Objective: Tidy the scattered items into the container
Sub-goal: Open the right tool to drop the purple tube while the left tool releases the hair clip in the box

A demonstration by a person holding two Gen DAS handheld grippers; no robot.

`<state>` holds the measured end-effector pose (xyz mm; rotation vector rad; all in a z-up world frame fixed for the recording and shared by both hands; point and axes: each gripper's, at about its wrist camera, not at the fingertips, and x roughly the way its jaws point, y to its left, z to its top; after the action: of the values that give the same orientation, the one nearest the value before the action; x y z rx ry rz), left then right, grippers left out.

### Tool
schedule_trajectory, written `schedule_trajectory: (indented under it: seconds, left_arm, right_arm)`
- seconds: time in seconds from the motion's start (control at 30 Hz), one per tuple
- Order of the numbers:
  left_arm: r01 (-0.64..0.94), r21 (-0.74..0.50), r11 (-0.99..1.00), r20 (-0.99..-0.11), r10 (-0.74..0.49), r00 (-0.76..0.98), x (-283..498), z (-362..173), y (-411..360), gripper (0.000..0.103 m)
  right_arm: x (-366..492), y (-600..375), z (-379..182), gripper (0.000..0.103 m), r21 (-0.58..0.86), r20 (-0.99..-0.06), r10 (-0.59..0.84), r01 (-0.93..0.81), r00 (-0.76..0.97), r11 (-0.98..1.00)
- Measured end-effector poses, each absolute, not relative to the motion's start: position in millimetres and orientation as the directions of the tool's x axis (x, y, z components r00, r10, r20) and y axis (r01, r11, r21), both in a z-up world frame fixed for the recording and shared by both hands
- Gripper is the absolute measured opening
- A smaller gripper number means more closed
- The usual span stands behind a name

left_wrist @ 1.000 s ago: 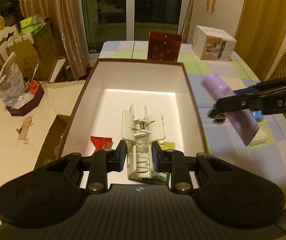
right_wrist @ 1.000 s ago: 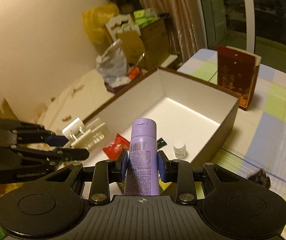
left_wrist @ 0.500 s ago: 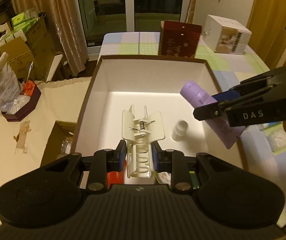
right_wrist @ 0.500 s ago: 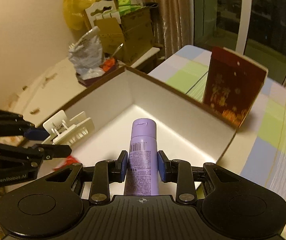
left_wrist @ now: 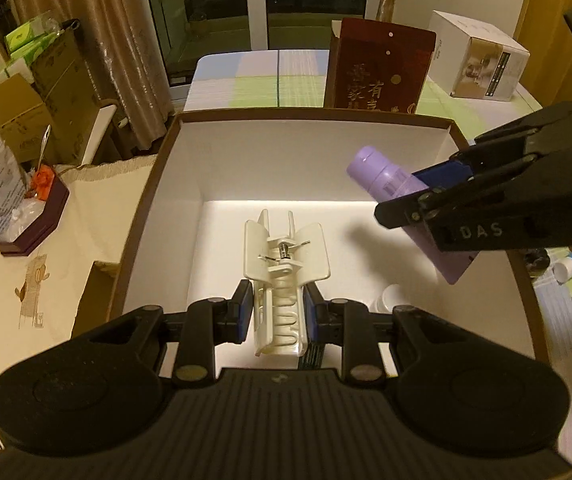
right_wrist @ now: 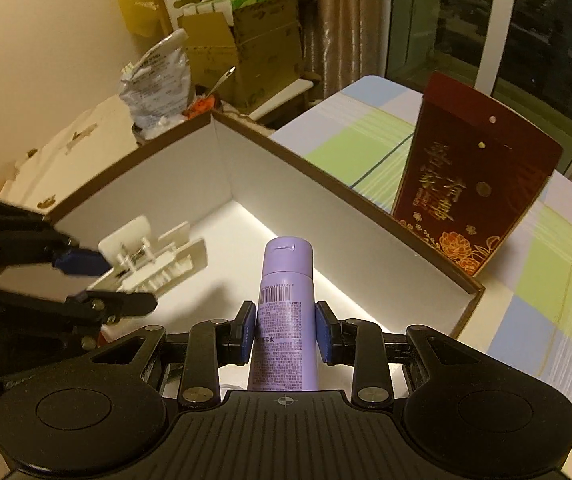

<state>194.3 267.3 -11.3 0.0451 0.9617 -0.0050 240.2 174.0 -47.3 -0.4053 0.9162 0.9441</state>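
My left gripper [left_wrist: 278, 314] is shut on a white hair claw clip [left_wrist: 286, 268] and holds it above the floor of the white box with a brown rim [left_wrist: 310, 114]. My right gripper [right_wrist: 286, 330] is shut on a purple tube [right_wrist: 284, 304], cap forward, held over the box's right side; the tube also shows in the left wrist view [left_wrist: 398, 192]. The clip and left gripper appear in the right wrist view [right_wrist: 154, 260]. A small white bottle [left_wrist: 390, 296] lies on the box floor near the right wall.
A dark red gift bag [left_wrist: 378, 68] stands behind the box. A white carton [left_wrist: 482, 60] sits at the back right. Small items [left_wrist: 566, 272] lie on the checked cloth right of the box. Cardboard boxes and bags [left_wrist: 14, 120] crowd the left.
Both grippers have moved forward over the box with their items. The purple tube came from outside the right wall to above the box's inside.
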Motion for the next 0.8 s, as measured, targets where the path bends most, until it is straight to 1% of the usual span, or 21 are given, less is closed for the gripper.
schedule_trajectory:
  seconds: [0.37, 0.43, 0.5, 0.57, 0.6, 0.63, 0.67, 0.7, 0.73, 0.8]
  left_arm:
    - [0.014, 0.087, 0.996, -0.83, 0.065, 0.554, 226.2, -32.3, 271.0, 0.022]
    - [0.007, 0.089, 0.996, -0.829, 0.07, 0.555, 231.3, -34.6, 272.1, 0.022]
    - [0.003, 0.096, 0.995, -0.828, 0.079, 0.555, 235.0, -36.8, 272.7, 0.022]
    - [-0.01, 0.113, 0.994, -0.825, 0.099, 0.557, 238.6, -38.6, 272.4, 0.023]
    - [-0.014, 0.12, 0.993, -0.822, 0.107, 0.56, 239.6, -38.8, 272.1, 0.03]
    - [-0.019, 0.125, 0.992, -0.818, 0.114, 0.564, 240.2, -38.6, 271.9, 0.041]
    - [-0.024, 0.129, 0.991, -0.813, 0.12, 0.57, 240.0, -38.1, 271.5, 0.044]
    - [-0.028, 0.133, 0.991, -0.809, 0.124, 0.574, 240.0, -37.3, 271.3, 0.042]
    - [-0.033, 0.133, 0.991, -0.808, 0.128, 0.575, 240.1, -36.5, 272.3, 0.047]
    - [-0.034, 0.133, 0.991, -0.81, 0.129, 0.572, 240.5, -35.2, 274.2, 0.049]
  right_arm:
    - [243.9, 179.4, -60.0, 0.034, 0.034, -0.827, 0.492, -0.848, 0.274, 0.529]
    - [242.2, 180.2, -59.4, 0.034, 0.015, -0.814, 0.503, -0.855, 0.29, 0.518]
    - [242.8, 181.4, -58.0, 0.036, 0.018, -0.813, 0.505, -0.855, 0.289, 0.518]
    - [241.0, 179.9, -55.4, 0.088, 0.013, -0.803, 0.516, -0.858, 0.297, 0.514]
    - [238.5, 178.2, -53.8, 0.089, -0.013, -0.788, 0.524, -0.86, 0.323, 0.511]
    - [237.6, 176.6, -52.8, 0.089, -0.018, -0.782, 0.535, -0.868, 0.321, 0.495]
    - [238.0, 175.7, -52.8, 0.089, -0.011, -0.786, 0.535, -0.873, 0.309, 0.488]
    - [238.0, 175.2, -53.0, 0.089, -0.008, -0.787, 0.536, -0.874, 0.305, 0.486]
    - [237.2, 174.0, -52.4, 0.089, -0.011, -0.785, 0.538, -0.875, 0.307, 0.483]
    - [234.9, 171.5, -51.4, 0.089, -0.01, -0.783, 0.544, -0.879, 0.303, 0.476]
